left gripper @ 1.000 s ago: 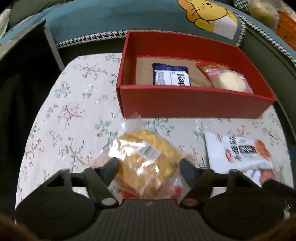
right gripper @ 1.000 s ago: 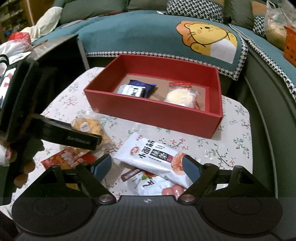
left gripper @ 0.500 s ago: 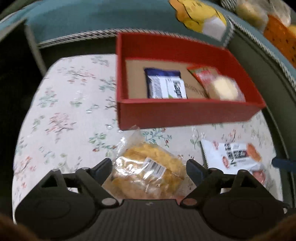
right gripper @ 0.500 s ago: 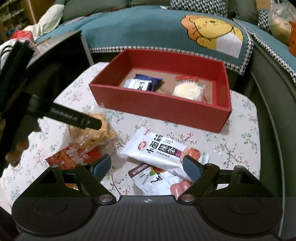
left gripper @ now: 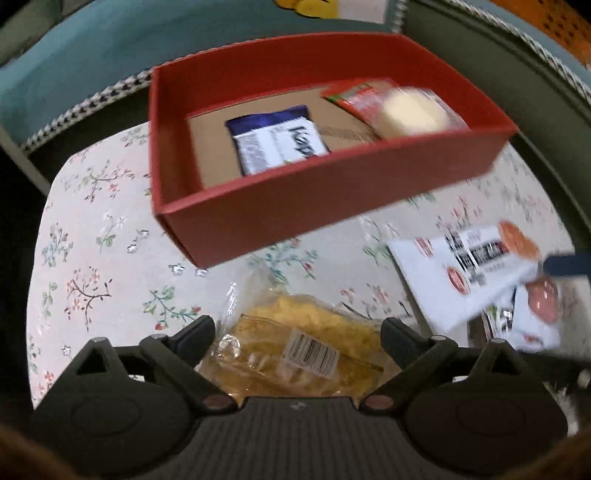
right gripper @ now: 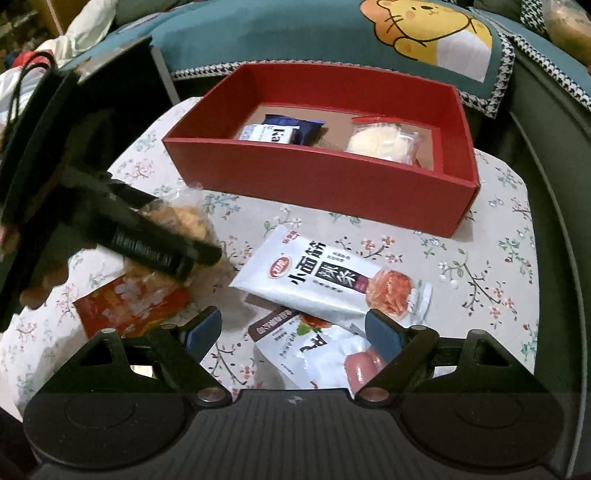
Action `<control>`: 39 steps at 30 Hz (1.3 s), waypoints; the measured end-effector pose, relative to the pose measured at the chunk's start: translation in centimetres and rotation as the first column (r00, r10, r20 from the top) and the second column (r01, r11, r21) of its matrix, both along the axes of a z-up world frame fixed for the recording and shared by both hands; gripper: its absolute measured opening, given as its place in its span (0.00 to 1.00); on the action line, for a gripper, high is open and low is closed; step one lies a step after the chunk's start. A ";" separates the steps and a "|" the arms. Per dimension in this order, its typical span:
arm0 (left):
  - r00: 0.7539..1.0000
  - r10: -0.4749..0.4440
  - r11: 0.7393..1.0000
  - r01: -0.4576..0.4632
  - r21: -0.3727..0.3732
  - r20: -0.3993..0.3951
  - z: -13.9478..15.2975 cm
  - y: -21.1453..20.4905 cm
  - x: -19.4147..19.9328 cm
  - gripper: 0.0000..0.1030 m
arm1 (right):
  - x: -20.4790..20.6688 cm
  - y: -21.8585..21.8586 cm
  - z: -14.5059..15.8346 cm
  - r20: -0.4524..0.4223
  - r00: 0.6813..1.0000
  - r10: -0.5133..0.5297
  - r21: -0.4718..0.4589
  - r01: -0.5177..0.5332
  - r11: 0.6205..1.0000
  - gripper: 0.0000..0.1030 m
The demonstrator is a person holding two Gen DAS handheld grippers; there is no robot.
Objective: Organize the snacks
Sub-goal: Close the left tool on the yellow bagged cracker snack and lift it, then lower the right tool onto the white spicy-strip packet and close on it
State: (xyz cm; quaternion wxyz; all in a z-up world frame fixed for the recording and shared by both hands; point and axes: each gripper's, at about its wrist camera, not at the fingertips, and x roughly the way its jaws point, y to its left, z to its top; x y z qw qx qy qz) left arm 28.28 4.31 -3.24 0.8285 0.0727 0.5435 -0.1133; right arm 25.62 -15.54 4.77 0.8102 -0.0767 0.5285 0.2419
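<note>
Left gripper (left gripper: 297, 334): jaws just opened wide, straddling the clear crisp bag (left gripper: 303, 350) on the floral bench (left gripper: 92, 258), pads clear of it. Right gripper (right gripper: 293, 328): jaws wide, empty, over two white packets (right gripper: 325, 277), upper one's long axis slanting across. Red packet (right gripper: 129, 302) lies left. Beyond, red box (right gripper: 332, 177) broadside, holding blue packet (right gripper: 284, 133) and a pale bun (right gripper: 380, 142).

Your desk (right gripper: 491, 236) wears a floral cloth. Behind it you see a teal sofa (right gripper: 295, 33); its cover (right gripper: 436, 33) shows a cartoon lion
</note>
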 end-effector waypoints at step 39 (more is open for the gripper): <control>0.998 0.062 0.991 -0.059 0.117 -0.020 -1.1 -2.2 -8.9 1.00 | -1.9 -1.8 2.1 0.031 0.999 0.026 0.021 -0.027 0.999 0.93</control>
